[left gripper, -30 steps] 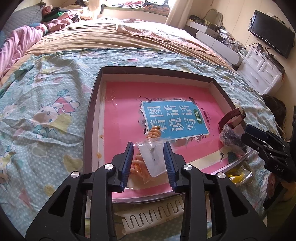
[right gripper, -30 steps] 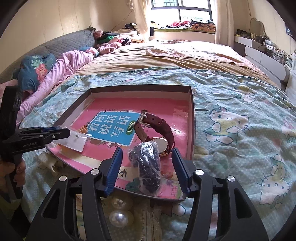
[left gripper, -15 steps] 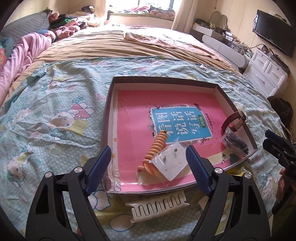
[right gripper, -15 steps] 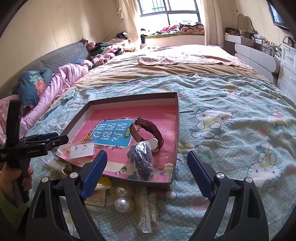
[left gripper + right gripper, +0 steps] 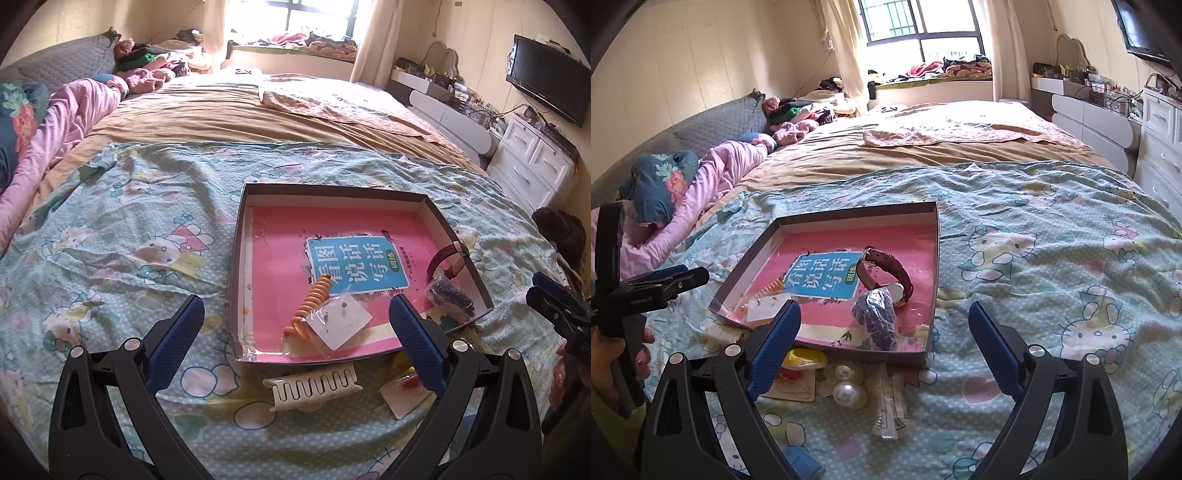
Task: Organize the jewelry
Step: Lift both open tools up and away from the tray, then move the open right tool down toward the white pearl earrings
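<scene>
Both jaws gaped wide, empty: left gripper [image 5: 293,339] and right gripper [image 5: 884,345] hung before the tray [image 5: 236,258]. Inside its near edge, the orange coil [image 5: 310,306] ran lengthwise toward the far wall.

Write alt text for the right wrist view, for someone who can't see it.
An open right gripper hovers over a bed, before a shallow box holding a watch, a bag of dark beads and an earring card. Pearls lie on the sheet just outside it.
</scene>
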Action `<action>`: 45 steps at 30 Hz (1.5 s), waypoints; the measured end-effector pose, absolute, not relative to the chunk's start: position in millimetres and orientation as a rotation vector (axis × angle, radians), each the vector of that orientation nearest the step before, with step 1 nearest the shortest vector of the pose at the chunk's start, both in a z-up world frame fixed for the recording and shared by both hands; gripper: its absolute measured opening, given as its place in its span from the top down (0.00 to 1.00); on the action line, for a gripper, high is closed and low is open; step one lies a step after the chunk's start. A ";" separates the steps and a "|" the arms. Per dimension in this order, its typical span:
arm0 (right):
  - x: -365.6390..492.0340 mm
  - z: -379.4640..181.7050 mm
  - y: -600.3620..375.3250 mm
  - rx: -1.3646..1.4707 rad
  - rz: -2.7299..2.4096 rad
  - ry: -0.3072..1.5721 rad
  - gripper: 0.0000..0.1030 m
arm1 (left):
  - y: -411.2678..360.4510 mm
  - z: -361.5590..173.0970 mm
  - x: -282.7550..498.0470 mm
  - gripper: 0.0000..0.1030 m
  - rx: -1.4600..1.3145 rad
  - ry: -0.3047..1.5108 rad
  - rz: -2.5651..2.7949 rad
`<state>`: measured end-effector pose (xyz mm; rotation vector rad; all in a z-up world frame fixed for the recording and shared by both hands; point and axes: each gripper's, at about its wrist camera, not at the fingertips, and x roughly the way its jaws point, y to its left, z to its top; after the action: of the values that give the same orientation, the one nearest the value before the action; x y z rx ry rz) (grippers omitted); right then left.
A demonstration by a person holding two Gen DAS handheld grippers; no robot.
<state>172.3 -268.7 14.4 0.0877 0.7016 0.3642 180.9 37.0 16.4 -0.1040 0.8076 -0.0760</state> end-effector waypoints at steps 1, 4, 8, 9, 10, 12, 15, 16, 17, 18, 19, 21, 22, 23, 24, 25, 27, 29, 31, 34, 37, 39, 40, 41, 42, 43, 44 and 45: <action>170.5 16.5 -269.2 0.088 0.365 0.698 0.11 | 37.3 18.5 178.0 0.09 -0.104 0.801 -0.072; 165.2 23.1 -269.4 0.084 0.368 0.682 0.11 | 39.9 25.5 170.4 0.09 -0.111 0.782 -0.063; 157.5 32.0 -269.8 0.082 0.373 0.661 0.11 | 43.1 33.6 159.1 0.09 -0.115 0.761 -0.056; 155.2 34.1 -269.6 0.082 0.376 0.656 0.11 | 43.4 35.4 157.0 0.09 -0.114 0.758 -0.054; 153.5 35.9 -269.5 0.080 0.379 0.653 0.11 | 44.1 37.3 153.8 0.09 -0.114 0.753 -0.053; 149.2 39.6 -268.6 0.078 0.385 0.645 0.11 | 45.2 40.0 149.2 0.09 -0.115 0.746 -0.049; 142.4 43.5 -265.4 0.070 0.398 0.638 0.11 | 45.9 42.8 142.3 0.09 -0.113 0.739 -0.045; 140.5 44.3 -263.6 0.067 0.402 0.638 0.11 | 46.8 43.2 140.0 0.09 -0.111 0.738 -0.044; 137.8 45.2 -262.0 0.063 0.407 0.636 0.11 | 46.9 43.6 137.9 0.09 -0.111 0.737 -0.041; 135.9 45.6 -261.2 0.060 0.411 0.636 0.11 | 47.3 44.0 135.6 0.09 -0.112 0.736 -0.040; 133.6 45.7 -260.1 0.059 0.416 0.636 0.11 | 47.4 44.1 133.5 0.09 -0.113 0.737 -0.041; 129.9 45.8 -258.4 0.056 0.426 0.637 0.11 | 47.1 44.1 129.4 0.09 -0.110 0.737 -0.041; 127.8 45.7 -257.5 0.053 0.429 0.638 0.11 | 46.8 44.1 127.4 0.09 -0.107 0.735 -0.040; 125.5 45.5 -256.6 0.049 0.433 0.639 0.11 | 46.4 44.3 125.7 0.09 -0.104 0.735 -0.040; 123.3 45.2 -255.8 0.046 0.438 0.641 0.11 | 46.2 44.2 123.7 0.09 -0.104 0.735 -0.042; 121.5 45.0 -254.7 0.043 0.442 0.643 0.11 | 46.0 44.1 122.0 0.09 -0.104 0.735 -0.042; 117.7 43.6 -252.4 0.034 0.450 0.647 0.11 | 44.9 43.9 118.3 0.09 -0.100 0.736 -0.043; 114.1 42.3 -250.0 0.029 0.458 0.653 0.11 | 43.6 43.9 115.4 0.09 -0.095 0.736 -0.043; 110.9 40.0 -247.0 0.024 0.464 0.660 0.11 | 42.6 43.6 112.6 0.09 -0.092 0.736 -0.046; 106.9 35.7 -242.9 0.016 0.477 0.673 0.11 | 40.4 41.5 108.0 0.09 -0.084 0.740 -0.050; 103.2 31.7 -239.3 0.009 0.489 0.684 0.11 | 37.3 38.5 104.0 0.09 -0.075 0.747 -0.051; 101.2 29.0 -236.8 0.006 0.495 0.692 0.11 | 35.7 36.1 101.8 0.09 -0.071 0.754 -0.056; 100.0 27.8 -235.9 0.006 0.499 0.696 0.11 | 34.9 35.1 100.7 0.09 -0.069 0.756 -0.058; 99.4 26.7 -234.8 0.005 0.500 0.698 0.11 | 34.4 34.3 99.9 0.09 -0.066 0.757 -0.057; 99.2 25.7 -234.2 0.004 0.501 0.702 0.11 | 34.1 33.4 99.1 0.09 -0.063 0.759 -0.057; 98.7 24.3 -233.4 0.005 0.504 0.707 0.11 | 33.8 32.3 98.1 0.09 -0.062 0.761 -0.057; 98.4 22.8 -233.0 0.006 0.506 0.710 0.11 | 33.2 31.3 97.4 0.09 -0.060 0.764 -0.057; 98.2 21.5 -233.0 0.006 0.508 0.714 0.11 | 33.0 30.3 97.1 0.09 -0.059 0.766 -0.057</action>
<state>98.2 -233.0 21.5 0.0061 0.7144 0.5077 97.1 33.0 30.3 -0.0592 0.7658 -0.0574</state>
